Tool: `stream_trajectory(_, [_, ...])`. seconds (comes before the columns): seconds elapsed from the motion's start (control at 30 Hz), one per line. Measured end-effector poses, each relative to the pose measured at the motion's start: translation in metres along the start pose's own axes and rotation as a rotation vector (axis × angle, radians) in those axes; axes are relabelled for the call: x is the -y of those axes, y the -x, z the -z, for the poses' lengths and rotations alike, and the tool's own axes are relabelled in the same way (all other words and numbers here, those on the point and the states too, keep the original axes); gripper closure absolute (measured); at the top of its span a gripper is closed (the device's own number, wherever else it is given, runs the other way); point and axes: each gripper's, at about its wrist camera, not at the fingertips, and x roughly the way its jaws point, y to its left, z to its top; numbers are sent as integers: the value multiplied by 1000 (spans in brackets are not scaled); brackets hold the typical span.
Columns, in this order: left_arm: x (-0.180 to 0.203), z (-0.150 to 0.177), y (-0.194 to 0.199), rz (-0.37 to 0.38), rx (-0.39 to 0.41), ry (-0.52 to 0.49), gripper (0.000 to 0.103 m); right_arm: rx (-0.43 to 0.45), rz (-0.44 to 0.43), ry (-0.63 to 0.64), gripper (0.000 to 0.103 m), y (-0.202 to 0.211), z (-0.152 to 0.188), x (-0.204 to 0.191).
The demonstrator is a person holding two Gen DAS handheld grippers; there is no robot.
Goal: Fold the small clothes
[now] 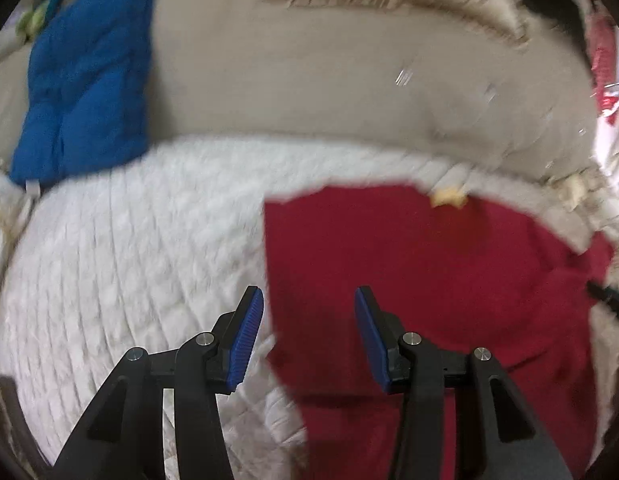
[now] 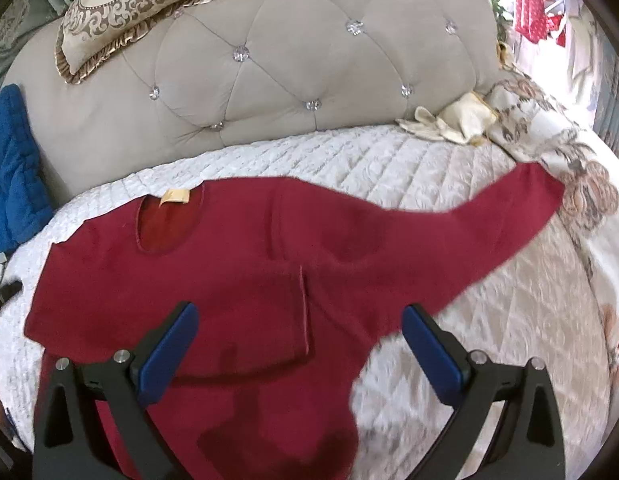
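Note:
A dark red long-sleeved top (image 2: 245, 264) lies flat on the white quilted bed cover (image 2: 449, 184), its neck with a yellow label (image 2: 174, 196) toward the headboard. One sleeve (image 2: 265, 316) is folded across the body; the other sleeve (image 2: 509, 216) stretches out to the right. My right gripper (image 2: 299, 324) stands wide open above the folded sleeve, nothing between its pads. In the blurred left wrist view my left gripper (image 1: 309, 308) is open over the left edge of the red top (image 1: 429, 280), pads apart and bare.
A blue padded cloth (image 1: 85, 80) leans against the tufted beige headboard (image 2: 289, 72) at the left. A patterned cushion (image 2: 149, 0) rests on the headboard. A floral blanket (image 2: 569, 168) and a cream cloth (image 2: 449, 120) lie at the right of the bed.

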Motion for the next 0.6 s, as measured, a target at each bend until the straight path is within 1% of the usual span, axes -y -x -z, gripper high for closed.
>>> stream_trajectory(0.07, [-2,8,-19,-19,-80,12,77,-13,-22,31,5,-10,-5,-4])
stream_trajectory(0.1, [-2,11,-29,-14,-121,18,77,-29,-28,54,8,-17,-7,-7])
stream_trajectory(0.13, [0,12,-32,-11,-125,19,77,-53,-26,77,16,-25,-7,-9])
stream_trajectory(0.17, [1,12,-32,-15,-121,17,77,-77,-24,92,28,-32,-6,-11])
stream_trajectory(0.2, [4,12,-30,-29,-109,1,77,-104,-26,107,36,-39,-6,-12])
stream_trajectory(0.23, [7,13,-30,-39,-104,-13,77,-125,-32,126,53,-45,-4,-14])
stream_trajectory(0.27, [10,13,-31,-48,-101,-27,77,-123,-22,144,65,-45,-2,-16])
stream_trajectory(0.3, [11,13,-31,-55,-97,-35,77,-107,-10,169,71,-43,0,-19])
stream_trajectory(0.33, [12,15,-29,-57,-93,-33,77,-85,1,201,85,-38,1,-23])
stream_trajectory(0.37, [11,15,-29,-54,-91,-21,77,-70,10,217,94,-34,1,-25])
stream_trajectory(0.4, [12,14,-31,-52,-90,-13,77,-54,11,228,97,-29,0,-26])
stream_trajectory(0.43, [11,14,-29,-50,-88,-3,77,-31,8,237,97,-22,-3,-28])
stream_trajectory(0.5, [8,13,-26,-55,-68,8,77,6,11,247,98,-10,-10,-29])
stream_trajectory(0.6, [5,12,-17,-60,-32,30,77,95,33,271,98,10,-25,-34])
